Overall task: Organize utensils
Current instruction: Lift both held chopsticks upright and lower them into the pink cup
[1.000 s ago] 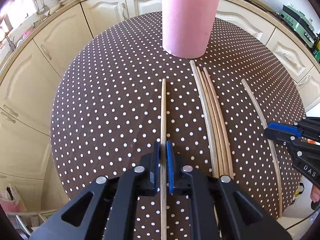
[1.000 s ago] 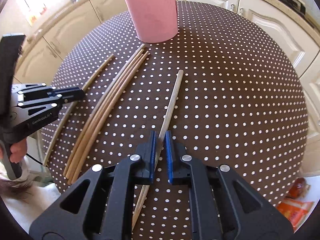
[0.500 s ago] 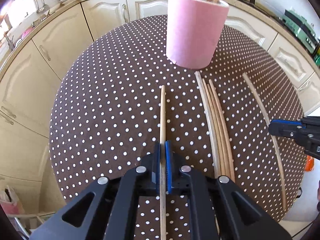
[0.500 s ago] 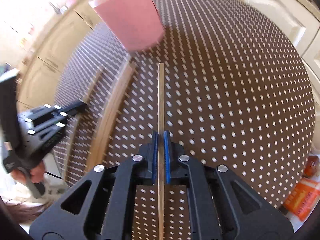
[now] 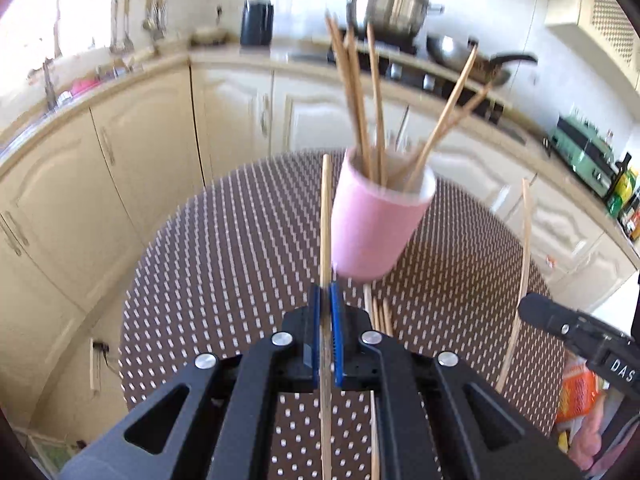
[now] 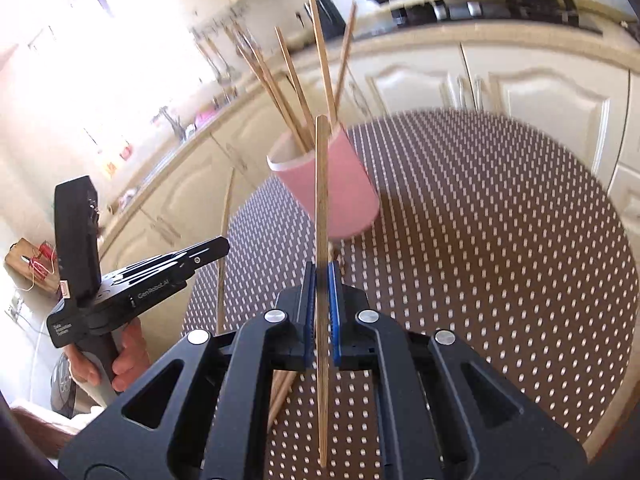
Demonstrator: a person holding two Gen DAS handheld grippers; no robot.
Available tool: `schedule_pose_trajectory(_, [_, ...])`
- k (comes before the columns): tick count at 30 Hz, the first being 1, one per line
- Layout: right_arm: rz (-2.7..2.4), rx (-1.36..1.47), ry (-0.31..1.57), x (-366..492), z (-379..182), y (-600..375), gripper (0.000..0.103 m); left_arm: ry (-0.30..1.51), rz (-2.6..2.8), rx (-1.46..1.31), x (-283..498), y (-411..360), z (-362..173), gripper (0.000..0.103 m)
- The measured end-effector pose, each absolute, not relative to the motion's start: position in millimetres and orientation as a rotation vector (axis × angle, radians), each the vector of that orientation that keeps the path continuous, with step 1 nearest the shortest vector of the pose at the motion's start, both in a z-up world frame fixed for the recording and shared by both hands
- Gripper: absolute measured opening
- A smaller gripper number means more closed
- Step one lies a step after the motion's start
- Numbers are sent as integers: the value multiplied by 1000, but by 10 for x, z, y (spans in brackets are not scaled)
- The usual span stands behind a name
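Note:
My left gripper [image 5: 327, 300] is shut on a wooden chopstick [image 5: 326, 216] and holds it lifted off the polka-dot table [image 5: 240, 260], its tip just left of the pink cup [image 5: 372, 232]. Several chopsticks stand in that cup. My right gripper [image 6: 321, 280] is shut on another chopstick [image 6: 321, 200], raised in front of the pink cup [image 6: 340, 192]. Each gripper also shows in the other's view: the right gripper [image 5: 532, 312] with its chopstick [image 5: 526, 240], the left gripper [image 6: 216, 246] with its chopstick [image 6: 224, 240]. Loose chopsticks [image 5: 380, 312] lie on the cloth between them.
Cream kitchen cabinets [image 5: 140, 152] curve around behind the round table. A pot [image 5: 392, 4] and a pan [image 5: 472, 56] sit on the stove at the back. An orange bag [image 5: 576, 392] lies on the floor to the right. A hand [image 6: 128, 364] grips the left tool's handle.
Both grippers have closed on a chopstick each and risen off the table with them. Both views have tipped upward, so the cup's rim and the counter behind now show.

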State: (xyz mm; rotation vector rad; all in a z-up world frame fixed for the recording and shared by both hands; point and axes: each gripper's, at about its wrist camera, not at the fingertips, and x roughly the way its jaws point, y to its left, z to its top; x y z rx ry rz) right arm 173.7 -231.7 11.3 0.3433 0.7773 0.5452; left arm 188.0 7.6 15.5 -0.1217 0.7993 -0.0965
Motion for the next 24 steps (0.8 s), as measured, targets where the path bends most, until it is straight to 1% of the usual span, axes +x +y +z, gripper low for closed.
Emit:
schedule_pose_trajectory(6, [552, 354, 712, 1743, 326, -2234, 7, 709, -99, -111, 1851, -8, 429, 6])
schedule_pose_trajectory(14, [548, 313, 592, 1753, 692, -2142, 7, 648, -93, -116, 1882, -136, 688, 6])
schedule_pose_trajectory(17, [545, 338, 574, 1802, 789, -2180, 7, 617, -90, -118, 1902, -140, 811, 6])
schedule_pose_trajectory(24, [524, 321, 524, 2011, 1238, -2228, 7, 548, -74, -142, 2030, -155, 1205, 6])
